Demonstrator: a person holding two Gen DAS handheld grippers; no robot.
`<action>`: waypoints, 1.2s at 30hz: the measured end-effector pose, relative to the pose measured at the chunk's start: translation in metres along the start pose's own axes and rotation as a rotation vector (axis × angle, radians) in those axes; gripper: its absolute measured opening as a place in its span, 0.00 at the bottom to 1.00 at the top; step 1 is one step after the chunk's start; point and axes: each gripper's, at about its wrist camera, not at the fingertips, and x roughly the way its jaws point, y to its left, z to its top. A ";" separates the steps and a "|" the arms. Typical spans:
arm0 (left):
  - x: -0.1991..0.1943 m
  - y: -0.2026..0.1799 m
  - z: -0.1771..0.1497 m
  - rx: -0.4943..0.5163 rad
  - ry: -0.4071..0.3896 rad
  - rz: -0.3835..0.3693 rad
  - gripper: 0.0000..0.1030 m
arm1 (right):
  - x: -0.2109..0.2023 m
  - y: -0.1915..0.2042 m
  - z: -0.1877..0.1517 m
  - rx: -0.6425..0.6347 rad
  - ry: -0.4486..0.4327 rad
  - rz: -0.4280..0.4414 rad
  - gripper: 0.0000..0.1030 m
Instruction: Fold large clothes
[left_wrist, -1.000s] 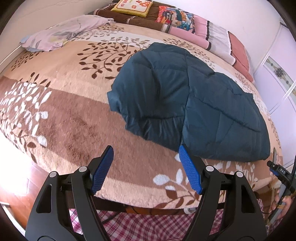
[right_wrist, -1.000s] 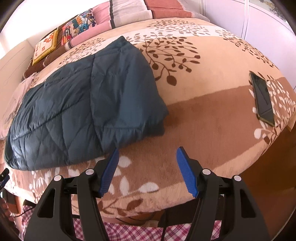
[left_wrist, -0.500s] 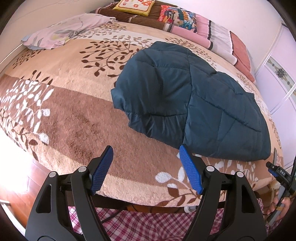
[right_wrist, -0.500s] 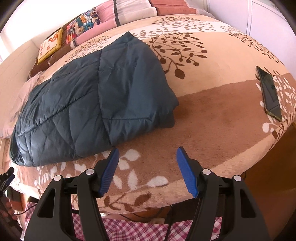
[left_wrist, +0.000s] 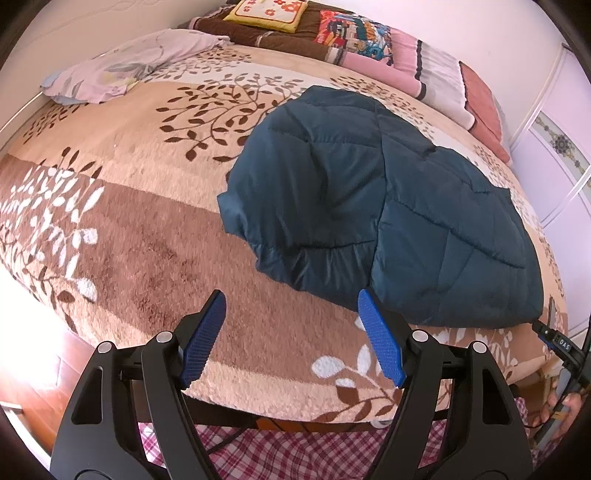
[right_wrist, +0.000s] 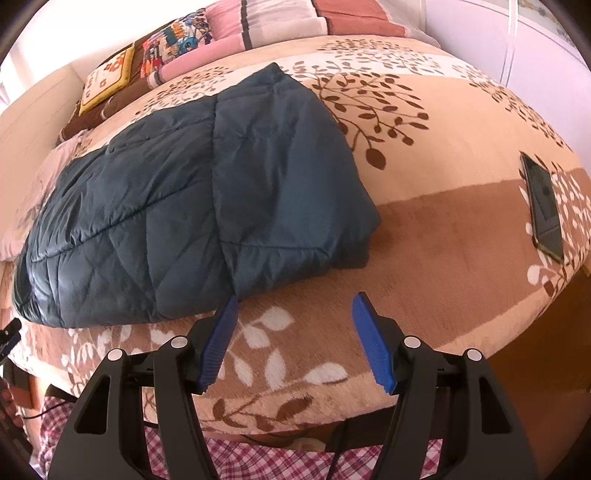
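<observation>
A dark teal quilted jacket (left_wrist: 388, 221) lies folded on the bed; it also shows in the right wrist view (right_wrist: 207, 206). My left gripper (left_wrist: 291, 306) is open and empty, hovering over the bed's near edge just short of the jacket's lower left corner. My right gripper (right_wrist: 293, 308) is open and empty, just short of the jacket's lower right edge, its left fingertip close to the hem.
The bed has a beige and brown leaf-patterned blanket (left_wrist: 129, 240). Pillows and folded blankets (left_wrist: 351, 33) line the headboard, and a pale pillow (left_wrist: 122, 70) lies at far left. A dark phone (right_wrist: 545, 206) lies near the bed's right edge. White wardrobe doors (left_wrist: 561, 158) stand at right.
Both grippers have moved in toward the bed, so the jacket looms closer in each view. Both stay open.
</observation>
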 end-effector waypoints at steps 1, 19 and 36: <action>0.000 0.000 0.002 0.000 -0.001 0.000 0.71 | 0.000 0.002 0.002 -0.004 -0.004 0.001 0.62; -0.005 -0.007 0.039 -0.004 -0.055 0.012 0.71 | -0.005 0.006 0.055 -0.035 -0.073 0.076 0.60; 0.019 0.014 0.025 -0.210 0.021 -0.103 0.81 | 0.039 0.158 0.135 -0.259 0.029 0.332 0.24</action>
